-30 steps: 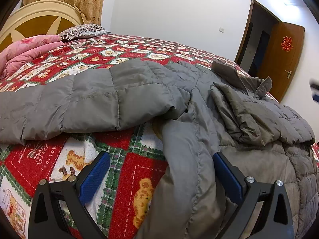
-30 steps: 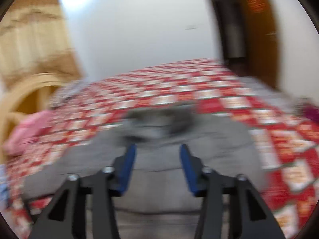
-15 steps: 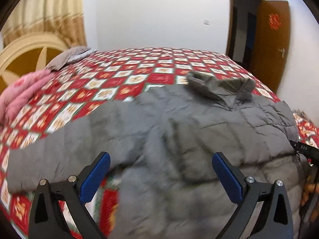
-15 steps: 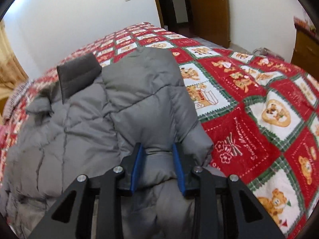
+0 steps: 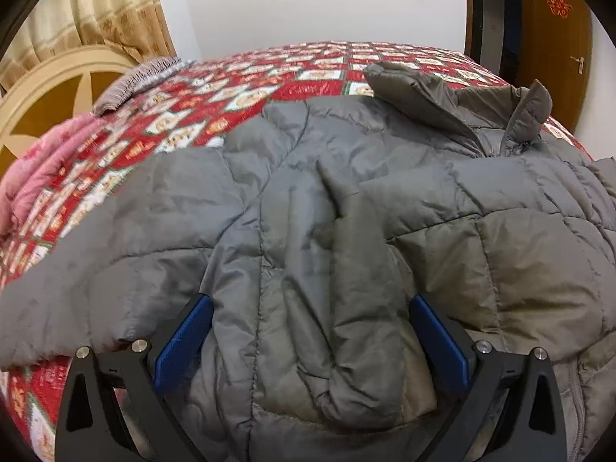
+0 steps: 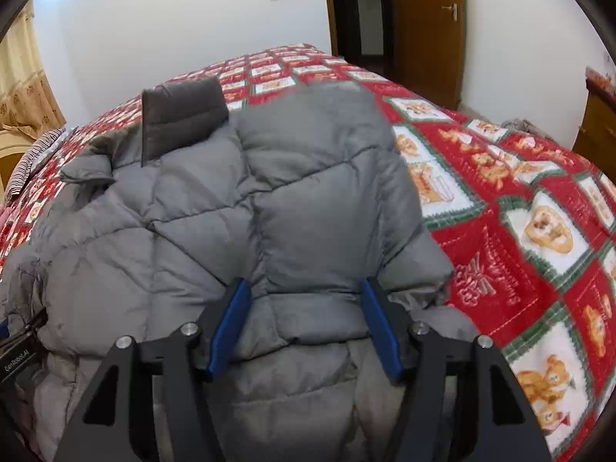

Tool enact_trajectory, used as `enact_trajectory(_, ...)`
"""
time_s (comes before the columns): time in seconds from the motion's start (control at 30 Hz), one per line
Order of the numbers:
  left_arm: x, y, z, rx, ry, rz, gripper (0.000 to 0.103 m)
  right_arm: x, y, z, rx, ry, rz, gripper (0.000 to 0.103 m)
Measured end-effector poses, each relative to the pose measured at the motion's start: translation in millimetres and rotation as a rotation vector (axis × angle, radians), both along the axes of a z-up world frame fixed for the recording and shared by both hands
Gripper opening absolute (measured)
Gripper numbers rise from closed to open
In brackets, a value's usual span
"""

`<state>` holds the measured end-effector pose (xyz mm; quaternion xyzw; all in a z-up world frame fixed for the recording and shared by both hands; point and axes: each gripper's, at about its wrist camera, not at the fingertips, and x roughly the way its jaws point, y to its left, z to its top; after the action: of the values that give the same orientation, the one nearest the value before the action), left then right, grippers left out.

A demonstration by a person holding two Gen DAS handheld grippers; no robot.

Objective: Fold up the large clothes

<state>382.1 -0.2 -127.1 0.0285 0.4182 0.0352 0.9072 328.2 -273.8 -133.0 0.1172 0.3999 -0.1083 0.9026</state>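
You have a bed (image 5: 327, 57) under a red patterned quilt (image 6: 539, 231). On it lie the grey puffer jacket (image 5: 346, 211), a pink blanket (image 5: 46, 169) and a striped pillow (image 5: 134, 81) near the headboard (image 5: 50, 92).

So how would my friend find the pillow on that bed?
Start at the big bed with the red teddy-bear quilt. Look to its far end, by the cream headboard and curtain. The pillow lies there beside a pink blanket; it alone has thin dark stripes.
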Motion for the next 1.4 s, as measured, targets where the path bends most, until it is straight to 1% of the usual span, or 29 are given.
enact_trajectory(0.13, -1, 8, -1, -0.078, 0.012, -0.003, 0.102, 4, 1, -1, -0.014, 0.000, 0.018, 0.073)
enact_trajectory(0.2, -11, 19, 7, -0.137, 0.001, -0.016, 0.102, 4, 1, -2, -0.020, 0.000, 0.023, 0.075)
enact_trajectory(0.23, -23, 29, 15, -0.177, -0.029, 0.000, 0.102, 3, 2, -1, -0.022, -0.003, 0.023, 0.075)
enact_trajectory(0.27, -39, 46, 26, -0.222, -0.084, 0.047, 0.102, 2, 3, -2, -0.024, -0.005, 0.023, 0.075)
enact_trajectory(0.3, -58, 65, 35, -0.267, -0.142, 0.111, 0.102, 2, 3, -2, -0.024, -0.008, 0.024, 0.076)
enact_trajectory(0.33, -81, 93, 44, -0.326, -0.203, 0.206, 0.102, -1, 5, -3, -0.024, -0.009, 0.024, 0.076)
enact_trajectory(0.4, -109, 134, 48, -0.394, -0.262, 0.358, 0.102, -2, 6, -2, -0.026, -0.010, 0.023, 0.076)
enact_trajectory(0.43, -122, 158, 49, -0.412, -0.282, 0.466, 0.102, -2, 6, -3, -0.030, -0.009, 0.022, 0.076)
enact_trajectory(0.47, -135, 186, 47, -0.414, -0.286, 0.613, 0.102, -2, 8, -2, -0.033, -0.009, 0.022, 0.076)
enact_trajectory(0.5, -143, 205, 45, -0.408, -0.274, 0.722, 0.102, -3, 9, -2, -0.036, -0.009, 0.022, 0.076)
enact_trajectory(0.57, -159, 245, 35, -0.392, -0.222, 0.959, 0.102, -3, 10, -2, -0.038, -0.011, 0.021, 0.076)
enact_trajectory(0.63, -167, 273, 22, -0.426, -0.167, 1.111, 0.102, -4, 9, -2, -0.038, -0.013, 0.021, 0.076)
enact_trajectory(0.67, -168, 287, 15, -0.464, -0.150, 1.150, 0.102, -3, 9, -2, -0.039, -0.013, 0.021, 0.076)
enact_trajectory(0.7, -166, 296, 9, -0.486, -0.141, 1.169, 0.102, -3, 9, -2, -0.040, -0.012, 0.021, 0.077)
enact_trajectory(0.8, -154, 305, 7, -0.444, -0.133, 1.184, 0.102, -3, 9, -2, -0.046, -0.010, 0.022, 0.077)
enact_trajectory(0.83, -150, 305, 9, -0.454, -0.171, 1.149, 0.102, -3, 9, -2, -0.047, -0.010, 0.021, 0.077)
enact_trajectory(0.9, -150, 308, 7, -0.512, -0.222, 1.077, 0.102, -2, 10, -3, -0.053, -0.007, 0.021, 0.077)
enact_trajectory(0.93, -149, 307, 4, -0.503, -0.211, 1.080, 0.097, -2, 10, -3, -0.056, -0.006, 0.021, 0.077)
enact_trajectory(0.97, -146, 306, 2, -0.463, -0.188, 1.095, 0.087, -2, 10, -3, -0.059, -0.005, 0.020, 0.077)
enact_trajectory(1.0, -145, 304, 2, -0.424, -0.180, 1.099, 0.083, -2, 11, -3, -0.061, -0.005, 0.019, 0.077)
enact_trajectory(1.07, -143, 297, 1, -0.354, -0.181, 1.098, 0.065, -2, 11, -3, -0.064, -0.006, 0.017, 0.077)
enact_trajectory(1.1, -142, 296, 0, -0.334, -0.180, 1.093, 0.061, -2, 11, -3, -0.065, -0.006, 0.017, 0.077)
enact_trajectory(1.13, -142, 296, -1, -0.317, -0.178, 1.085, 0.052, -1, 11, -3, -0.066, -0.006, 0.016, 0.077)
enact_trajectory(1.17, -144, 296, -1, -0.312, -0.187, 1.076, 0.036, -2, 11, -3, -0.065, -0.007, 0.016, 0.077)
enact_trajectory(1.2, -146, 297, -1, -0.332, -0.209, 1.054, 0.025, -2, 11, -3, -0.064, -0.007, 0.016, 0.077)
enact_trajectory(1.23, -146, 299, -1, -0.383, -0.236, 1.012, 0.012, -2, 11, -3, -0.064, -0.007, 0.016, 0.077)
enact_trajectory(1.27, -145, 300, -1, -0.395, -0.242, 0.999, 0.011, -2, 11, -3, -0.063, -0.008, 0.016, 0.077)
enact_trajectory(1.33, -141, 295, 5, -0.349, -0.244, 0.982, 0.010, -2, 11, -3, -0.060, -0.010, 0.016, 0.077)
enact_trajectory(1.4, -138, 285, 16, -0.312, -0.270, 0.952, 0.010, -2, 11, -3, -0.056, -0.013, 0.016, 0.077)
